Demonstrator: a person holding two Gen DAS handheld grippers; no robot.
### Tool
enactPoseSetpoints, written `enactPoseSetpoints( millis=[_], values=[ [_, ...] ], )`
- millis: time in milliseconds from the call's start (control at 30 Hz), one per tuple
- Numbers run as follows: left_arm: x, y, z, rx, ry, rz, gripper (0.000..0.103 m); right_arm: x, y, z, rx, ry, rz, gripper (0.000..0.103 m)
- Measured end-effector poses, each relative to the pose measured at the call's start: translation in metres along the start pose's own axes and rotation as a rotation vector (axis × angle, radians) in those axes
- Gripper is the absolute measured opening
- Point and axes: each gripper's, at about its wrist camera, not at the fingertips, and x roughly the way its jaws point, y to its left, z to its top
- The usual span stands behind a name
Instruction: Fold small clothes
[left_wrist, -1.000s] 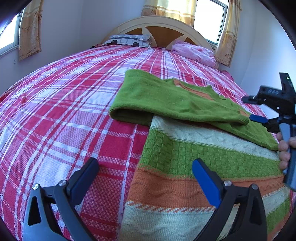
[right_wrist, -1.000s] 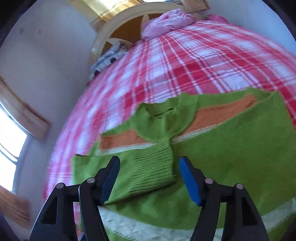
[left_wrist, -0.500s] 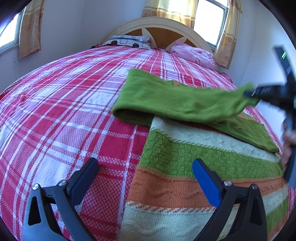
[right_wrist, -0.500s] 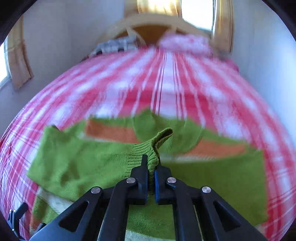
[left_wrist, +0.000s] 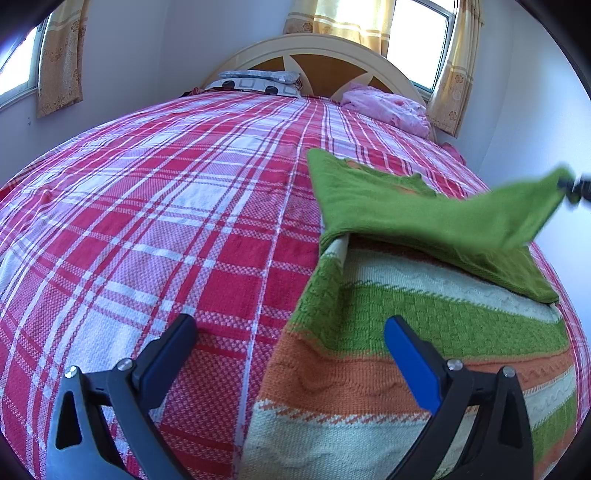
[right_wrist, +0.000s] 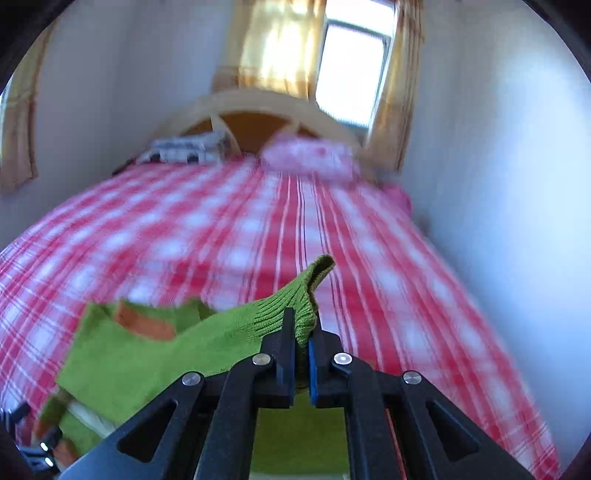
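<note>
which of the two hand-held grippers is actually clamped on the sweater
The right hand-held gripper: it pinches the green sweater's ribbed cuff. The left hand-held gripper is open, empty.

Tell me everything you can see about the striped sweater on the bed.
The sweater is a knit with green, orange and cream bands and plain green sleeves. Its body lies flat on the red plaid bedspread, hem nearest the left gripper, whose jaws stand open above it. One green sleeve is lifted off the body and stretched sideways, its ribbed cuff clamped in the right gripper.
</note>
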Motion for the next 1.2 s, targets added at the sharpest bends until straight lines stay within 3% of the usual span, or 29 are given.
enactPoseSetpoints(
  millis=[167, 267, 300, 333, 467, 533, 700, 800, 933, 1000, 1100, 1200],
  values=[
    [0.000, 0.000, 0.000, 0.006, 0.005, 0.009, 0.103, 0.059, -0.013, -0.060, 0.064, 0.177, 0.039, 0.006],
    [0.001, -0.003, 0.001, 0.019, 0.016, 0.025, 0.103, 0.076, -0.023, -0.084, 0.124, 0.279, 0.059, 0.012],
    [0.002, -0.004, 0.001, 0.026, 0.023, 0.033, 0.103, 0.073, -0.033, -0.088, 0.167, 0.272, 0.088, 0.017],
    [0.004, -0.008, 0.004, 0.047, 0.043, 0.054, 0.103, 0.064, -0.045, -0.089, 0.208, 0.256, 0.064, 0.025],
    [0.018, -0.022, 0.025, 0.087, 0.111, 0.127, 0.103, 0.006, -0.079, -0.077, 0.311, 0.062, -0.129, 0.026],
    [0.030, -0.026, 0.038, 0.087, 0.126, 0.178, 0.103, -0.009, -0.073, -0.068, 0.252, 0.014, -0.083, 0.026],
    [0.068, -0.020, 0.065, 0.021, 0.190, 0.325, 0.103, -0.003, -0.019, -0.054, 0.110, 0.074, 0.125, 0.026],
    [0.074, 0.012, 0.070, -0.115, 0.208, 0.241, 0.103, 0.014, 0.004, -0.063, 0.073, 0.134, 0.161, 0.025],
    [0.065, 0.015, 0.063, -0.102, 0.175, 0.242, 0.103, 0.058, 0.021, -0.094, 0.056, 0.282, 0.245, 0.026],
    [0.060, 0.016, 0.060, -0.111, 0.165, 0.220, 0.103, 0.055, 0.027, -0.103, 0.015, 0.220, 0.227, 0.026],
    [0.053, 0.009, 0.054, -0.043, 0.167, 0.220, 0.103, 0.055, 0.025, -0.103, 0.021, 0.225, 0.229, 0.028],
    [0.032, 0.017, 0.050, -0.052, 0.143, 0.191, 0.103, 0.044, 0.021, -0.099, 0.031, 0.215, 0.243, 0.029]
  ],
)
